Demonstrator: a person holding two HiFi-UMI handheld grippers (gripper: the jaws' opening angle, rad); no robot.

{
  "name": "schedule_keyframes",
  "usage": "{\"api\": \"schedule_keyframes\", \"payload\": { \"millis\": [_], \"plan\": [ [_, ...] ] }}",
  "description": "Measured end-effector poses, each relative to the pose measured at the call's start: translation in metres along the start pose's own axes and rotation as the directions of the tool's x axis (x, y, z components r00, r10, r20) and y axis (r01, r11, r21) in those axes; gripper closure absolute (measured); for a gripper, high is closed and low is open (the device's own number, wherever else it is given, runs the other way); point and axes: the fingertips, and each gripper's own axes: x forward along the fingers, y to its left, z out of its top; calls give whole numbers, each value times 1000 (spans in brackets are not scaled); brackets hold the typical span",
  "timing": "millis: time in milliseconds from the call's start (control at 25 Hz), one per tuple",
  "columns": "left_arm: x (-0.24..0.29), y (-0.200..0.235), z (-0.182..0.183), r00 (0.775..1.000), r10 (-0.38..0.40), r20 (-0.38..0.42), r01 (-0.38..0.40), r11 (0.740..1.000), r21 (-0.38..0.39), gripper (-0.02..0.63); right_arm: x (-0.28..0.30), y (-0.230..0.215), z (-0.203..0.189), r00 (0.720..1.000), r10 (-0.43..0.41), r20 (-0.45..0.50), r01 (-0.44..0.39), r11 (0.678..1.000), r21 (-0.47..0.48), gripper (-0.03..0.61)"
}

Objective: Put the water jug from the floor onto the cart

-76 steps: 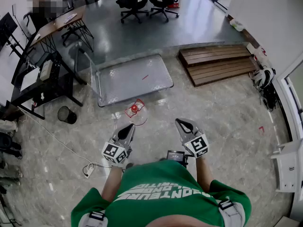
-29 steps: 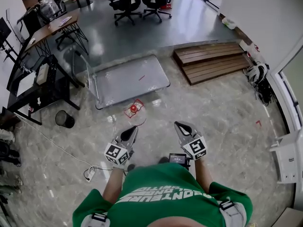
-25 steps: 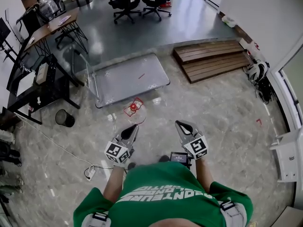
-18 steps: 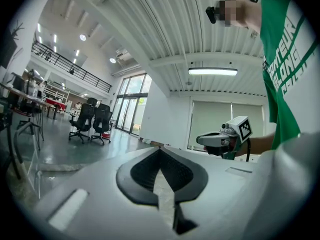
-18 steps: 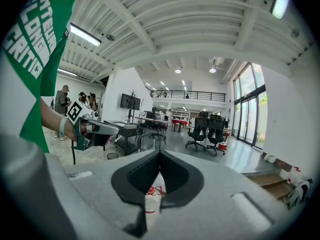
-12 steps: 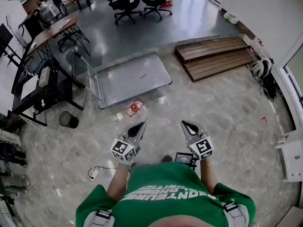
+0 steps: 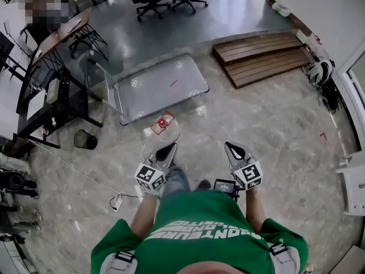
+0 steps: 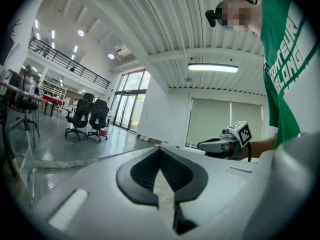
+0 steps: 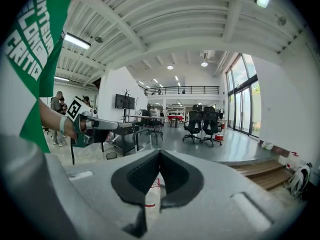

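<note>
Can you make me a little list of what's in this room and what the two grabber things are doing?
water jug: clear with a red cap, on the floor by the cart's near edge, not on it
cart: flat grey platform, handle at its left end
left gripper: jaws shut, holding nothing, in the air short of the jug
right gripper: jaws shut, holding nothing, level with the left one
wooden steps: on the floor right of the cart
bin: black, on the floor at the left
</note>
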Motion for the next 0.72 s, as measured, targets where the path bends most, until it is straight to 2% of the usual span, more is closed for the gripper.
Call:
{"api": "schedule_keyframes", "payload": {
  "millis": [200, 440, 720],
  "plan": [
    [22, 16, -1, 1000, -29, -8, 29, 999, -21, 600, 19, -11, 13, 1000, -24, -4, 24, 1000, -4, 586],
    [46, 48, 11, 997, -63, 36, 65, 996, -54, 600, 54, -37, 25, 999, -40, -15, 40, 999, -3, 586],
    [61, 118, 38, 997, -48, 65, 51, 997, -60, 600, 136, -47, 61, 1000, -20, -2, 19, 999, -26, 586]
  ]
}}
